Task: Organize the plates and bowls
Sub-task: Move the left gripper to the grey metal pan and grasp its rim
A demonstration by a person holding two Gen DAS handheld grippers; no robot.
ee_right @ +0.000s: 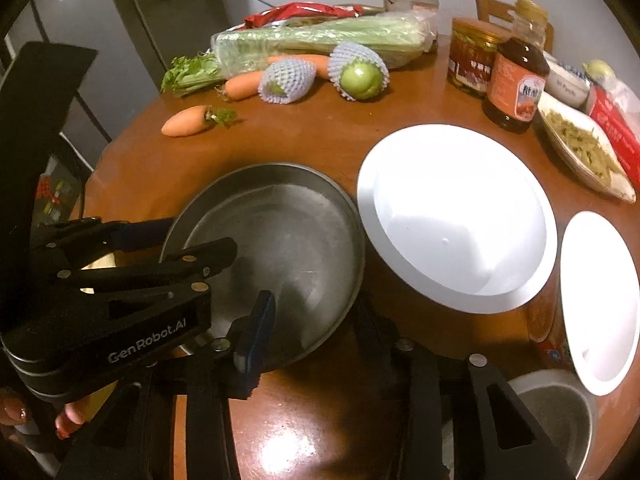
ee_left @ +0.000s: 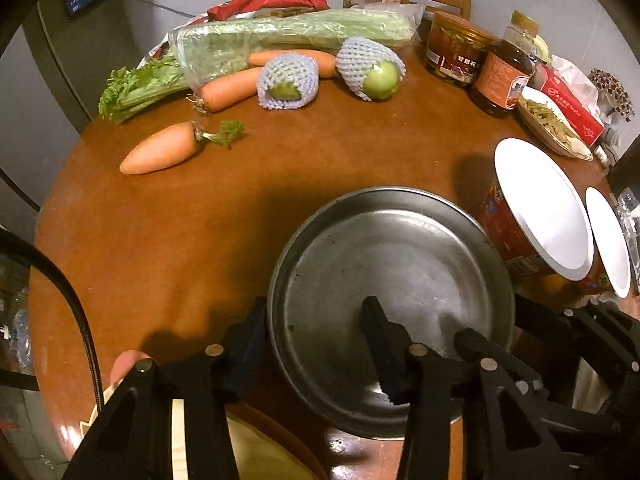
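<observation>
Table (ee_left: 280, 184): round and brown, carrying everything below.
Metal plate (ee_left: 400, 264): round, shallow and grey, lying flat near the table's front edge, with both grippers at its rim from opposite sides.
Large white bowl (ee_right: 456, 216): just right of the metal plate, rim close to the plate's rim; whether they touch is unclear. Its outer wall is red and printed.
Small white bowl (ee_right: 600, 300): further right, just beside the large one.
Celery (ee_left: 288, 36): bagged, lying across the far side of the table, well apart from the plate.
Carrot (ee_left: 164, 148): alone on bare wood, left of and beyond the plate.
Left gripper (ee_left: 316, 336): one finger outside the plate's left rim, the other inside on the plate's floor, so the rim wall stands between them. The fingers are narrowly spread around the rim; whether the pads already press it cannot be told.
Right gripper (ee_right: 316, 320): blue-padded finger (ee_right: 256, 328) inside the plate near its right front rim, the other finger outside the rim in shadow. The rim is between them; a firm pinch cannot be told.
</observation>
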